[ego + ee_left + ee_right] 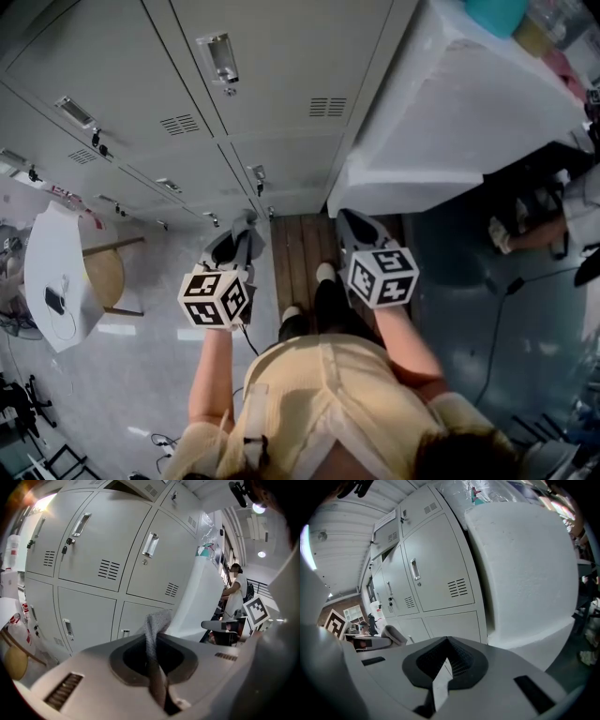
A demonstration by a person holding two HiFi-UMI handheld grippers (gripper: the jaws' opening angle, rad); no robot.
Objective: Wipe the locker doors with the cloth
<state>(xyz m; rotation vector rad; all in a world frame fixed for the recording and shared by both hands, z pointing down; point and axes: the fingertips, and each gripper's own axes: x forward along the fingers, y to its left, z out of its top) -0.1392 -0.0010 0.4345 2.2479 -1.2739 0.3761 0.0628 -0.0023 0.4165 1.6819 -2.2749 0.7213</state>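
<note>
The cloth (157,629), grey and knitted, is pinched between the fingers of the left gripper (236,251). A loose fold stands up past the fingertips, and the rest trails back through the jaw throat. Held this way, the free end leads, so it should be the part that meets metal first.

Beside it, the right gripper (360,236) has its fingers pressed together on nothing. It probably hangs level with the left one only as a spare hand.

Beyond both sets of fingertips, and apart from them, stand the grey locker doors (91,550). The vented lower door (89,616) lies just left of the cloth's tip. The handle (149,544) of an upper door sits above it. No fabric touches any panel, so the wiping appears not yet under way, and a forward reach is what it calls for.

To the right of the right fingers a white-covered table (520,569) butts against the locker row, which narrows the room for strokes on that side. Farthest off, past the left fingers to the right, a person (234,585) stands at a bench.
</note>
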